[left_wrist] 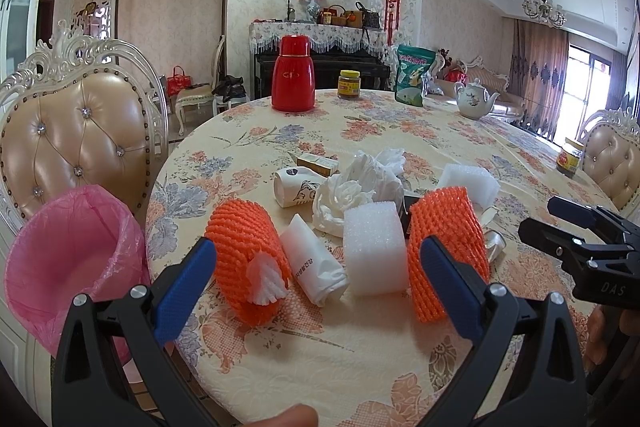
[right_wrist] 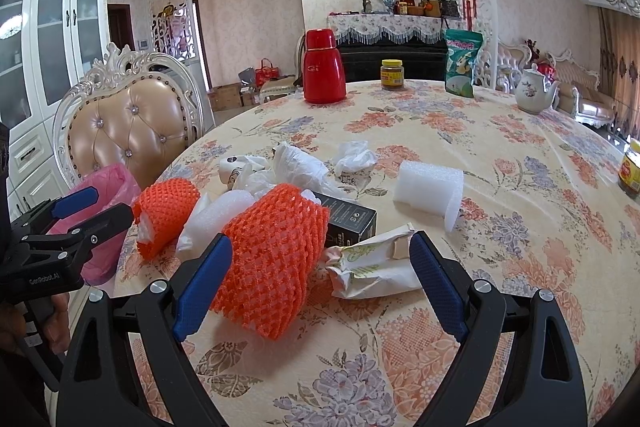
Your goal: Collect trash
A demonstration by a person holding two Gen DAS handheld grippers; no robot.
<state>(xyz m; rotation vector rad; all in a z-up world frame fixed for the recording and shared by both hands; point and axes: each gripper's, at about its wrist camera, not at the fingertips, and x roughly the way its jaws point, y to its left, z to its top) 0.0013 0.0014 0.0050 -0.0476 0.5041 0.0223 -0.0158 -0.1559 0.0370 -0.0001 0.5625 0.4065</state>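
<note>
Blue pads point(left_wrist: 182, 291) of our left gripper point(left_wrist: 316, 287) stand wide apart, holding nothing, above the near table point(left_wrist: 360, 359) edge. Our right gripper point(right_wrist: 320, 287) is likewise spread and empty; from the left wrist view it shows at the right point(left_wrist: 576, 223).

Items, placed relative to the white foam block point(left_wrist: 374, 247):
- Left of it: a wrapped white roll point(left_wrist: 312, 267), then an orange net sleeve point(left_wrist: 248, 255) with white foam poking from its end.
- Right, touching: a second orange net point(left_wrist: 448, 251).
- Behind: crumpled white plastic point(left_wrist: 360, 187), a tipped paper cup point(left_wrist: 294, 187), a small carton point(left_wrist: 318, 163), a second foam piece point(left_wrist: 468, 179).
- Right of the second net: a crumpled wrapper point(right_wrist: 376, 263) and black box point(right_wrist: 352, 223).
- Far left, off the table beside the chair point(left_wrist: 76, 143): a bin with pink liner point(left_wrist: 72, 259).
- Far behind: red flask point(left_wrist: 293, 73), jar point(left_wrist: 349, 83), green bag point(left_wrist: 412, 75), teapot point(left_wrist: 474, 99).
</note>
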